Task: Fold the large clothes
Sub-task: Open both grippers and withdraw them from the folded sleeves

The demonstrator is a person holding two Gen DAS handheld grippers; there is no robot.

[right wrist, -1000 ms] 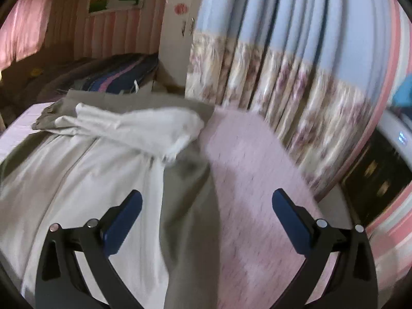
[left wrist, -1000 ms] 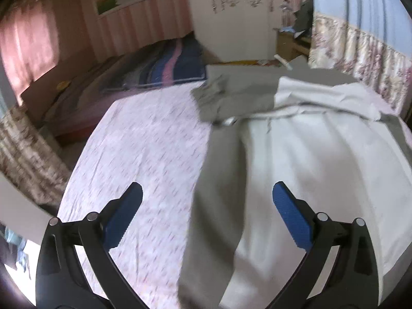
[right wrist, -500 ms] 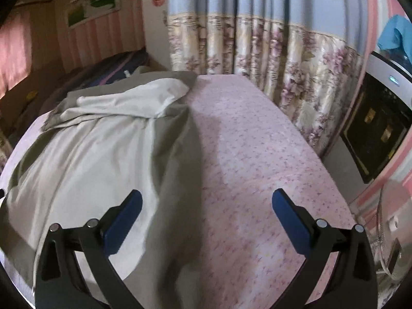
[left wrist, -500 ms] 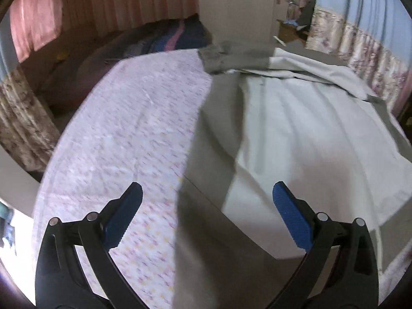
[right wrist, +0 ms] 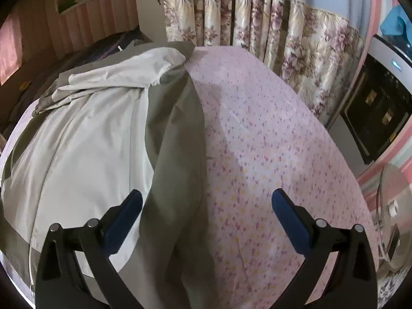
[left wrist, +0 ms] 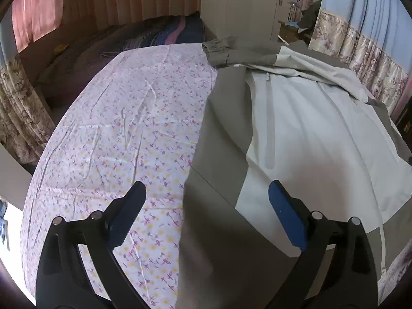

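Both claws released and empty, I hold over a jacket (left wrist: 296,118) spread on a bed (left wrist: 123,118) with a floral sheet. In the left wrist view the left claw (left wrist: 207,215) straddles the jacket's grey left edge at 6 o'clock, its fingers wide apart, sheet to 9 o'clock and the pale body panel to 3 o'clock. In the right wrist view the right claw (right wrist: 206,216) straddles the grey right sleeve (right wrist: 180,154), which runs from 12 down to 6 o'clock, with bare sheet from 1 to 4 o'clock. The hood (right wrist: 123,74) is flopped across the collar at 11 o'clock. My read: the folding has barely begun. The garment lies flat and open, no side is turned in, and both sleeves, the sides and the final halving are left.
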